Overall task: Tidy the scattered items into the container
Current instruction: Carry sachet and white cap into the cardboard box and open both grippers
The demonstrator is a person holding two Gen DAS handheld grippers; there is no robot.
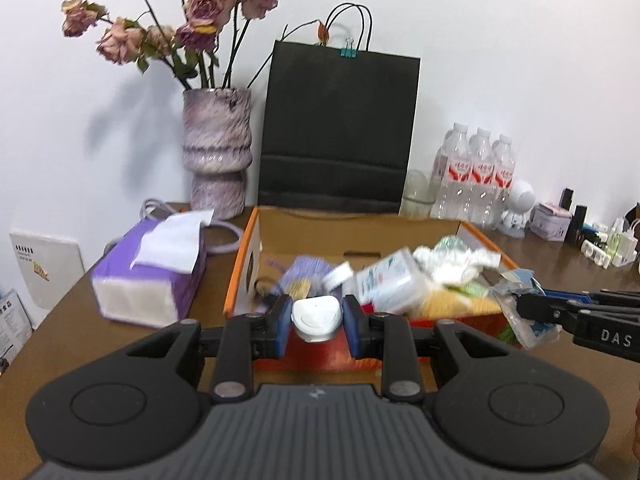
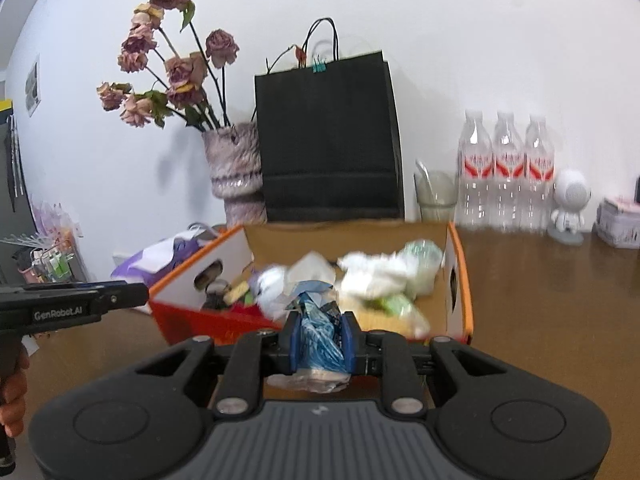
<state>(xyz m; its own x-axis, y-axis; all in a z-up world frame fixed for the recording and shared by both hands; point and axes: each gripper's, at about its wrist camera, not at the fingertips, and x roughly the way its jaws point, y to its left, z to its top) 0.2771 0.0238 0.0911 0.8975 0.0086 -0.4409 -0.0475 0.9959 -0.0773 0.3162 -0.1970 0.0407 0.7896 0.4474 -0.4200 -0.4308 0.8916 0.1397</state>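
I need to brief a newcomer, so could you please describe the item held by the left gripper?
Find the orange-edged cardboard box before the black paper bag. At its near edge, the left gripper is shut on a small white plastic case: smooth, rounded and glossy, unlike the crumpled wrappers in the box.

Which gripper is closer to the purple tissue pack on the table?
Left. The left gripper is just right of the purple tissue pack; the right gripper is across the cardboard box.

Both tongs hover at the near rim of the cardboard box (image 1: pixel 240 264). The left tongs (image 1: pixel 317 318) are pinched on a small white case (image 1: pixel 317 317); the right tongs (image 2: pixel 320 336), to their right, squeeze a crumpled blue plastic wrapper (image 2: pixel 320 340).
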